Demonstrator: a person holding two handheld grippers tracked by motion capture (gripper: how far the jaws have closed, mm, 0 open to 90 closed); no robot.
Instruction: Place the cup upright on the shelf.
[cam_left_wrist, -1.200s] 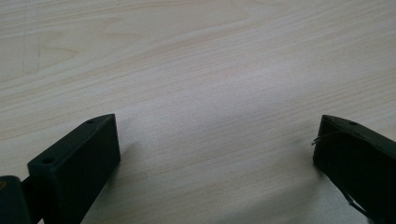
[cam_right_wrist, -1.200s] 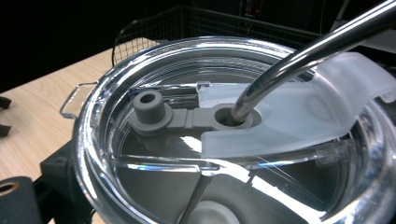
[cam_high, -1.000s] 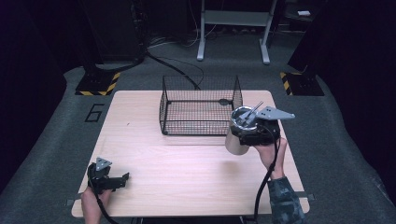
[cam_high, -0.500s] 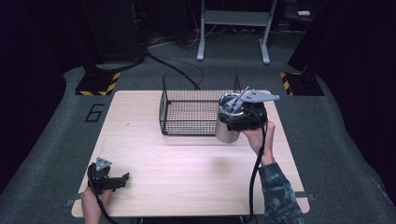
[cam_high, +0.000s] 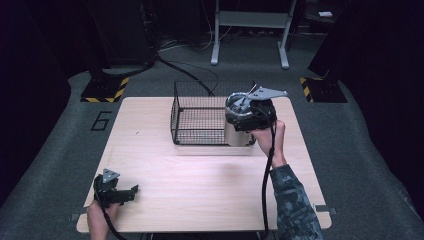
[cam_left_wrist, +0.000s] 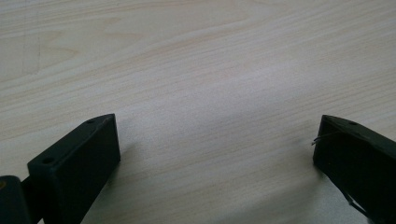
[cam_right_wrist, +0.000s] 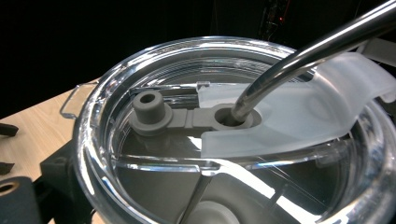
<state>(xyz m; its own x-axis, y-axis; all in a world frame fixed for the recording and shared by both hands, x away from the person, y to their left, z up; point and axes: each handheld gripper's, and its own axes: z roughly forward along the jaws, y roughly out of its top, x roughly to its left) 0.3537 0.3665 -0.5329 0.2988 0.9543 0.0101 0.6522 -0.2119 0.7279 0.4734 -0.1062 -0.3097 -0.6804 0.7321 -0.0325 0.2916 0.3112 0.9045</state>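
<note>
Tumbler (cam_high: 238, 131) hangs clamped in your right gripper (cam_high: 250, 117) at the wire basket's (cam_high: 196, 120) right edge, seemingly bound inside, while your left gripper (cam_high: 118, 190) rests released on the table (cam_high: 200, 185).

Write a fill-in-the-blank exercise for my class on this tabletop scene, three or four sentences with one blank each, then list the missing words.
1. The right gripper holds a steel tumbler beside a black wire ____.
2. A metal ____ passes through the hole in the tumbler's clear lid.
3. The left gripper rests near the front left corner of the table, and its jaws stand ____.
4. The table's top is made of light ____.

Missing words: basket; straw; open; wood
</note>
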